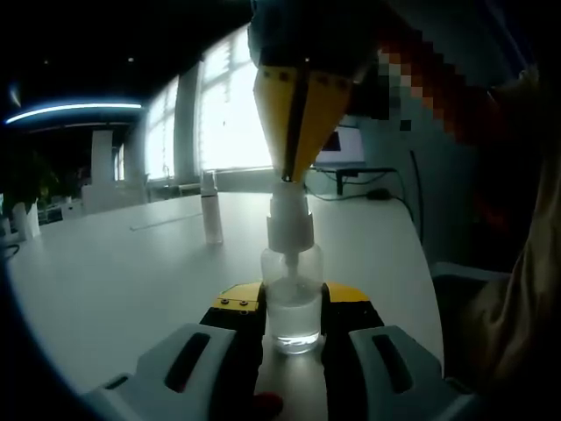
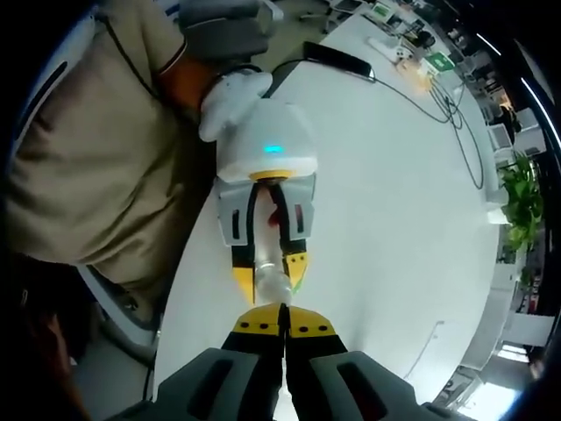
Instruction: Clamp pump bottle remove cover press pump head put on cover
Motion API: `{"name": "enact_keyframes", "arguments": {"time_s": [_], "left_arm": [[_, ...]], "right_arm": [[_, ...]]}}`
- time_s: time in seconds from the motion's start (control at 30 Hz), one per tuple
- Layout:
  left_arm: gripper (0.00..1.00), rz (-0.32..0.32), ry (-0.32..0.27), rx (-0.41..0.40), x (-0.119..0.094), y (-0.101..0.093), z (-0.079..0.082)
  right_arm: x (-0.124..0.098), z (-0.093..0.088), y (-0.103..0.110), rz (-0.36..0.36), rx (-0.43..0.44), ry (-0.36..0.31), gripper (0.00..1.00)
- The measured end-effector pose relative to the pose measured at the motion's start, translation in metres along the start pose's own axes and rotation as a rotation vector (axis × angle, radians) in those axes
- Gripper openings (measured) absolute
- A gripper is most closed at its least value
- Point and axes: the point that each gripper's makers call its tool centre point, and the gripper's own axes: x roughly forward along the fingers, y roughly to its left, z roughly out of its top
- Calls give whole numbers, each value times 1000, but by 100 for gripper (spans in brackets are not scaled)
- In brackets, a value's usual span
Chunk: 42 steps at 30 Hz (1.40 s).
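Left gripper view: left hand-held gripper (image 1: 293, 326) clamps pump bottle (image 1: 292, 303); right hand-held gripper (image 1: 294, 171), closed, presses pump head (image 1: 288, 219); off-centre pressure might tip it.

Clear pump bottle (image 1: 292, 303) upright on white surface (image 1: 123, 281), partly filled with clear liquid, white pump head (image 1: 288, 219) on top, no cover on it. Cover (image 1: 210, 210) stands upright behind, well apart

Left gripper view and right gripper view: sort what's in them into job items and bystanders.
Job:
- pump bottle, clamped upright in the left gripper
- pump head, under the shut tips of the right gripper
- cover, standing apart on the table

Lying about:
- cable
- plant
- monitor
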Motion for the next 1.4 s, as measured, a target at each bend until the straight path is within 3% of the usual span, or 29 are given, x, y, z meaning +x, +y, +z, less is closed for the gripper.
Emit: {"name": "enact_keyframes", "arguments": {"time_s": [1.4], "left_arm": [[15,-2,0,-3,0,1,0]], "right_arm": [[-7,0,-4,-39,16,-23,0]]}}
